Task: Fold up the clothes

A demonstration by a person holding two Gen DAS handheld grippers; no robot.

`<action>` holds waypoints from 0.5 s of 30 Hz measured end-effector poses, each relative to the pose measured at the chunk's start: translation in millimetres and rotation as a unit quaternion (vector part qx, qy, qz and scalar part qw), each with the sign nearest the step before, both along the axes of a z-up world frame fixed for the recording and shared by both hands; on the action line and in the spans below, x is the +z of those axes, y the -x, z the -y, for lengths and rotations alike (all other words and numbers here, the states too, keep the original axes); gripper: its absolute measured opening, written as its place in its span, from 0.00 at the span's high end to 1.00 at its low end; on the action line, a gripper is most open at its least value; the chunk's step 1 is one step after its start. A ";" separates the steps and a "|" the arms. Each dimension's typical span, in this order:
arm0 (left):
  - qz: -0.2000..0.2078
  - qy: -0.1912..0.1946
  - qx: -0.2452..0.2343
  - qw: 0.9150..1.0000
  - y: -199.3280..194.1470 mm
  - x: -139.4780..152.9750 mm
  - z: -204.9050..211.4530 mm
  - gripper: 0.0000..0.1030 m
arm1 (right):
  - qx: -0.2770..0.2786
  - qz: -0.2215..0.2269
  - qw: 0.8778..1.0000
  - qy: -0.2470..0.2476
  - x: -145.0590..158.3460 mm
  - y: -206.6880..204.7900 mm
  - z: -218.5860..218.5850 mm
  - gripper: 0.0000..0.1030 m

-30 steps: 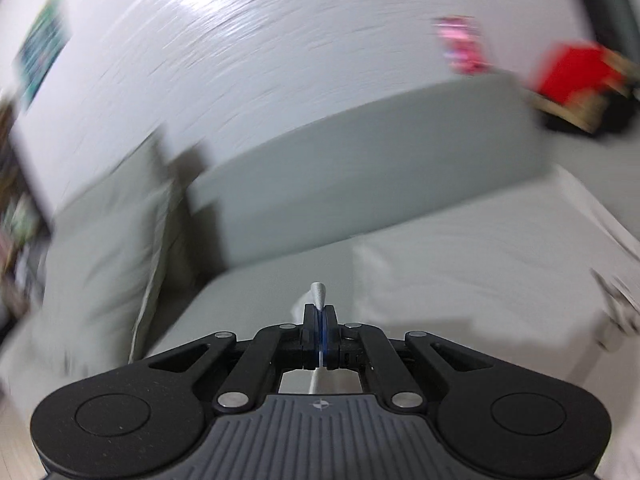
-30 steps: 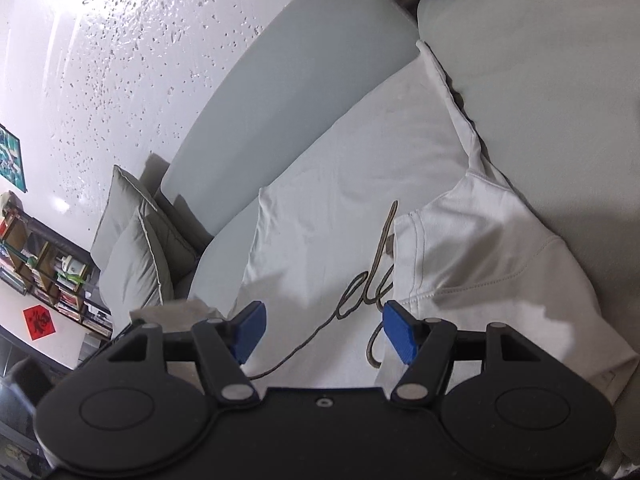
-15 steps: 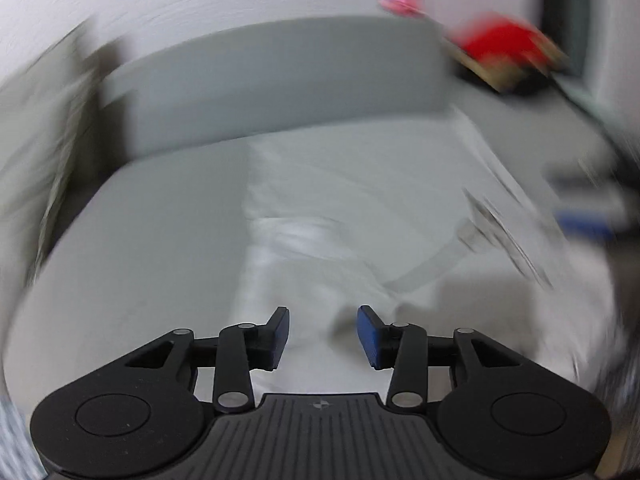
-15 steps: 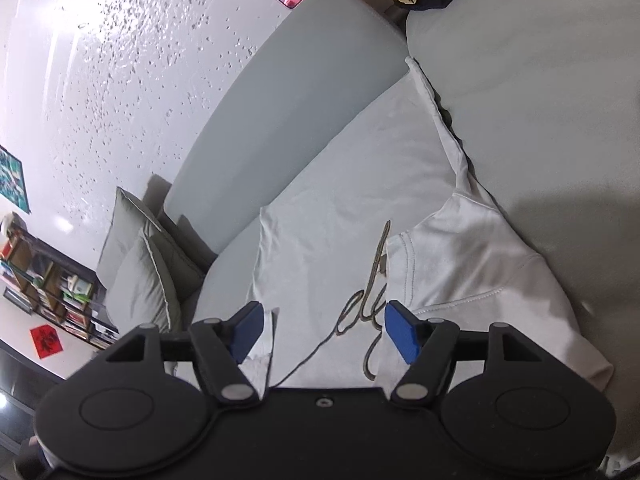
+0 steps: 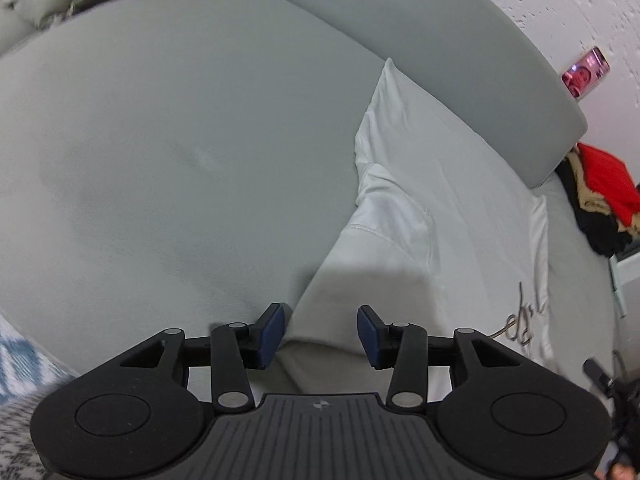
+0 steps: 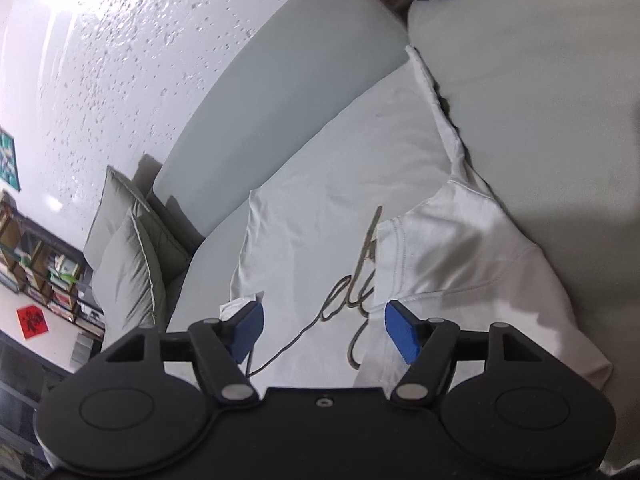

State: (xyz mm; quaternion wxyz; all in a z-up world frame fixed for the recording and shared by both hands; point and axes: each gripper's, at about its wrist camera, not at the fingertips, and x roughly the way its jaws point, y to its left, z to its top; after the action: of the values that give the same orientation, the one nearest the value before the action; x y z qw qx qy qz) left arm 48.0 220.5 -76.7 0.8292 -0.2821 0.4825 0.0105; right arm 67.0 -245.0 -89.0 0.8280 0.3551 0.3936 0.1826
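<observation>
Two handheld grippers hang over a white T-shirt (image 6: 340, 200) spread flat on the seat of a pale grey sofa (image 5: 160, 160).

The left gripper (image 5: 320, 334) tilts steeply downward toward the sofa seat. Its jaws have just been opening and now stand apart, released, with the corner of the shirt's folded-in sleeve (image 5: 384, 248) lying under the gap between the blue pads (image 5: 272, 332); the pads do not press on the cloth.

The right gripper (image 6: 324, 330) tilts down more gently, aimed across the shirt toward the sofa's backrest (image 6: 288, 92). Its jaws stand wide apart and hold nothing; the shirt's chest lies below the gap.

The shirt's long axis runs from the grippers toward the backrest, hem end nearest the backrest and shoulders nearest the grippers. It is plain white with thin grey-brown cursive lettering (image 6: 352, 300) across the chest. Both short sleeves are turned inward over the body; the right sleeve (image 6: 460, 256) covers part of the lettering. The fabric lies mostly smooth, with light creases along its side edges.

Beyond the shirt, at the far end of the backrest, a heap of red, tan and black clothes (image 5: 604, 200) sits. Grey cushions (image 6: 128, 248) lean at the backrest's other end.
</observation>
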 end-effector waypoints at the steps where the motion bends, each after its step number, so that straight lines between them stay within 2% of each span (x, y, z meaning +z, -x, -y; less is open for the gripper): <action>1: -0.002 0.004 0.001 1.000 -2.6 -1.1 0.1 0.60 | -0.003 -0.005 1.000 -0.005 -1.8 1.0 1.8 0.36; 7: -0.008 0.010 0.017 1.000 -8.1 -4.8 1.8 0.61 | -0.012 -0.020 1.000 0.017 -9.4 8.8 -0.9 0.36; 15: 0.000 -0.019 0.007 1.000 -2.9 -0.5 8.1 0.60 | 0.003 -0.005 0.999 0.045 -3.6 17.8 -7.4 0.35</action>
State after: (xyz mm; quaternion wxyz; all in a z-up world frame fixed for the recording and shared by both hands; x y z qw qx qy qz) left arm 50.9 212.4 -77.2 0.8345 -0.2693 0.4801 0.0256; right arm 49.3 -237.6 -92.6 0.8407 0.3173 0.4063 0.1660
